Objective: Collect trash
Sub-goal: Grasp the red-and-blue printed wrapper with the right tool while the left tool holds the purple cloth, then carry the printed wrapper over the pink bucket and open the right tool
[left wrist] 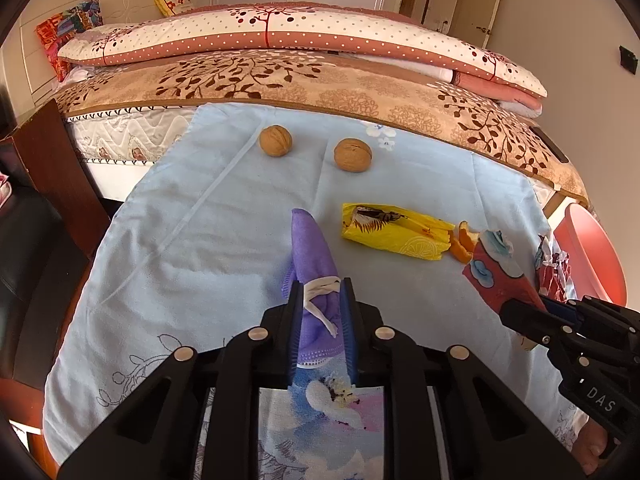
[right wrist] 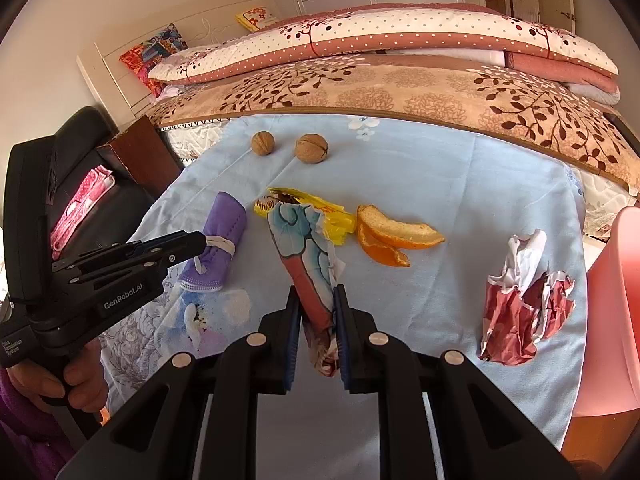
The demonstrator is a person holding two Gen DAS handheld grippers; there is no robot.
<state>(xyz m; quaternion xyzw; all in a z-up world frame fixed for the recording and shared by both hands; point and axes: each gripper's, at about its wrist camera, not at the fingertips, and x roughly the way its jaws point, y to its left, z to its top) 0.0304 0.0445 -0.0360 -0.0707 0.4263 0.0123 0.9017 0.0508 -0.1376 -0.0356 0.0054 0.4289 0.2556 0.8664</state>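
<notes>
Nearest the lens, the left gripper (left wrist: 320, 292) is clamped on a rolled purple face mask (left wrist: 314, 252) bound with its white ear loop, the jaws closed around the roll's near end. Being soft fabric, it weighs almost nothing and squashes under pressure, so a grip across the bound middle probably holds best. Alongside it, the right gripper (right wrist: 317, 300) is pinched shut on a twisted red-and-blue printed paper wrapper (right wrist: 308, 256), caught at its lower half; the paper looks thin and crushable, and may tear if pulled hard. Both pieces lie on the pale blue cloth (right wrist: 460, 184) spread over the table.

To the right sits a crumpled red-and-white paper scrap (right wrist: 524, 300), light and springy, best taken at its thickest fold. Beyond the wrapper lie a yellow plastic snack bag (left wrist: 392, 232), slick and floppy, and curved orange peel pieces (right wrist: 392, 236), stiff enough to pinch by an edge. Farthest off, two round brown walnuts (left wrist: 314, 146) rest near the cloth's far edge; hard and smooth, they would likely roll from a loose grip.
</notes>
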